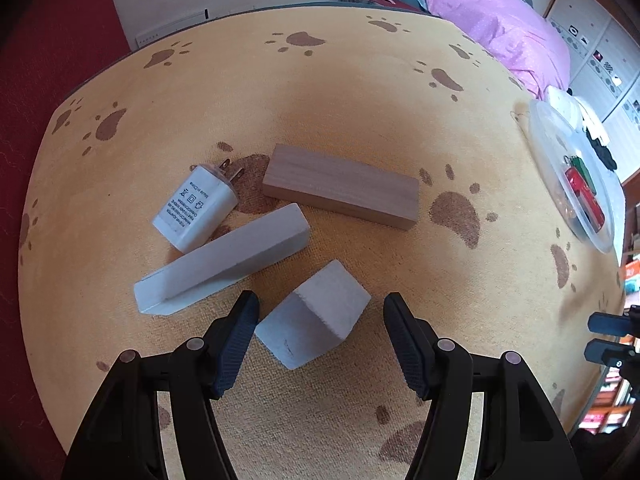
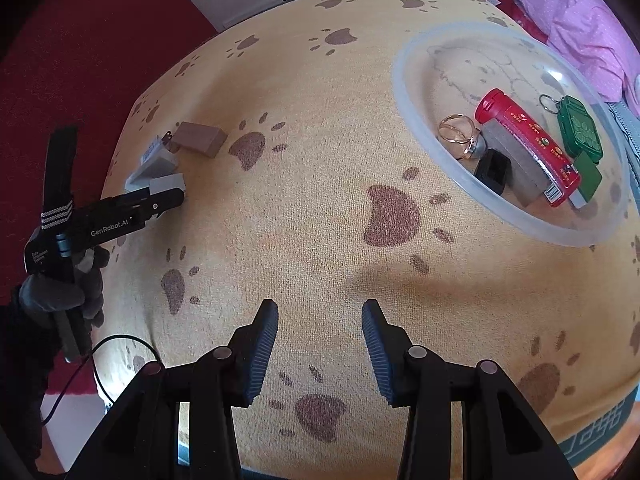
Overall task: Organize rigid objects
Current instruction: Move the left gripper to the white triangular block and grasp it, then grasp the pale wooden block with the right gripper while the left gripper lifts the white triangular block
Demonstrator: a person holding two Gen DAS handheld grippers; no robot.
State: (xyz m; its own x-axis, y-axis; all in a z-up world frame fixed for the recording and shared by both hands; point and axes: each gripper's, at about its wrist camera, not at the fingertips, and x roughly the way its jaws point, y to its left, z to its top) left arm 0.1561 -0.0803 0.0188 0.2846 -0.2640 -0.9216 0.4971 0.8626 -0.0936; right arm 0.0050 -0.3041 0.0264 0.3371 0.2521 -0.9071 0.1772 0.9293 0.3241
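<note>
Reaching for small white block [image 1: 314,314] with your left gripper [image 1: 320,344]. Fingers spread, block sits between them, not pinched yet. Next move, my guess: squeeze on flat sides, lift, carry to clear bowl [image 2: 408,92] on your right, where other things already lie. Your right gripper [image 2: 320,348] spread too, holds nothing. Long white block [image 1: 224,256], wood block [image 1: 340,186], white plug [image 1: 196,212] wait. Yellow paw-print cloth [image 1: 360,100] covers table; pink bedding [image 1: 500,24] behind.

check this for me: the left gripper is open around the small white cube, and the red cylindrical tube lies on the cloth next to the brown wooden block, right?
Not quite. The red cylindrical tube lies inside the clear plastic bowl, far from the brown wooden block; the right wrist view shows it. The rest holds: the left gripper is open around the small white cube.
</note>
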